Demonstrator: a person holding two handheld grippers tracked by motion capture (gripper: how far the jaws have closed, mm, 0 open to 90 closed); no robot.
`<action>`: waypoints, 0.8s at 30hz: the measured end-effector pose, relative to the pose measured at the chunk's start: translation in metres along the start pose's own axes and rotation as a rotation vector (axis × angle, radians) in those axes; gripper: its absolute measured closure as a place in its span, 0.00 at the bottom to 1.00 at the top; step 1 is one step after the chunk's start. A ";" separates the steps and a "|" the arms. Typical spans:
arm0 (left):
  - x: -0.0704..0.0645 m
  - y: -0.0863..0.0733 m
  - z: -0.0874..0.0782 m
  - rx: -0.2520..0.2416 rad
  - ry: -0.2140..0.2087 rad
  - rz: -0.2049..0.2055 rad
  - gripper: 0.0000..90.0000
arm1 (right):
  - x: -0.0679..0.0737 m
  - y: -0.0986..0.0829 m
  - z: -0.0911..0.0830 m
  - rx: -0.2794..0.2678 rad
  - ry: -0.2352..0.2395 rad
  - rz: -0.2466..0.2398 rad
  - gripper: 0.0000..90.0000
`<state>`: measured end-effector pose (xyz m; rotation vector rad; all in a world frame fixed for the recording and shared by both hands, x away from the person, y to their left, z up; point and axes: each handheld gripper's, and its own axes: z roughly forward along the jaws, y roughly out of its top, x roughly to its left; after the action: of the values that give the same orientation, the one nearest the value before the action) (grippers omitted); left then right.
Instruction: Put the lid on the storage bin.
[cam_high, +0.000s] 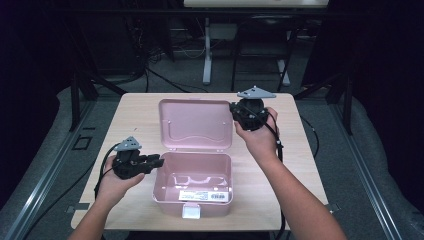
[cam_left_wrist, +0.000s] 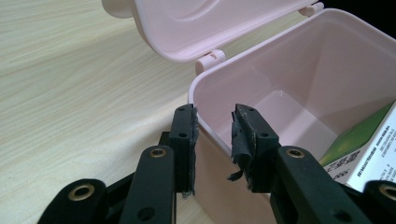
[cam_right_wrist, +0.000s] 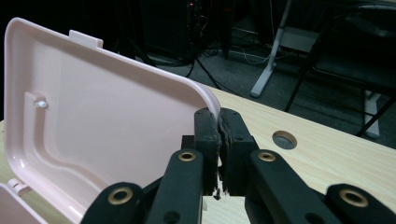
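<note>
High view: pink box open, lid held at its corner

High view, mid-table: pink box (cam_high: 192, 182) sitting toward the near edge, lid (cam_high: 196, 124) swung up and back on its hinges. Printed carton (cam_high: 202, 194) lying inside along the near wall; white latch tab on the front.

Right gripper (cam_high: 239, 116) at the lid's right edge. Right gripper view: jaws pressed together on the rim at the lid's rounded corner (cam_right_wrist: 212, 103), pinching it. Left gripper (cam_high: 159, 161) at the box's left wall. Left gripper view: jaws spread, straddling the box rim (cam_left_wrist: 212, 133), one outside, one inside, not yet clamped.

Step in hand, by judgement: bracing the box while swinging the lid; whether opening or closing, cannot tell. Next move likely calls for closing the left jaws on the wall to keep the box from sliding, then guiding the lid along its hinge arc without twisting the thin plastic.

Surface: pale wood-grain table (cam_high: 135, 120), round cable hole (cam_right_wrist: 284, 139) near the far right corner. Room: dark, grey floor, cables, white stand legs (cam_high: 207, 50) behind.
</note>
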<state>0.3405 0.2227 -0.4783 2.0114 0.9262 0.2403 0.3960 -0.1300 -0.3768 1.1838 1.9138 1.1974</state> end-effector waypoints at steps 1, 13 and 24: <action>0.000 0.000 0.000 -0.001 0.001 0.000 0.77 | 0.001 -0.001 -0.002 -0.005 0.001 -0.007 0.96; 0.002 0.000 0.001 0.001 -0.013 -0.023 0.77 | 0.010 -0.010 -0.020 -0.080 -0.015 -0.065 0.96; 0.009 0.018 -0.011 -0.069 0.045 -0.041 0.68 | 0.009 -0.011 -0.022 -0.087 -0.008 -0.065 0.96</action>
<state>0.3504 0.2301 -0.4594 1.9284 0.9732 0.2920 0.3696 -0.1322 -0.3774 1.0713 1.8603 1.2267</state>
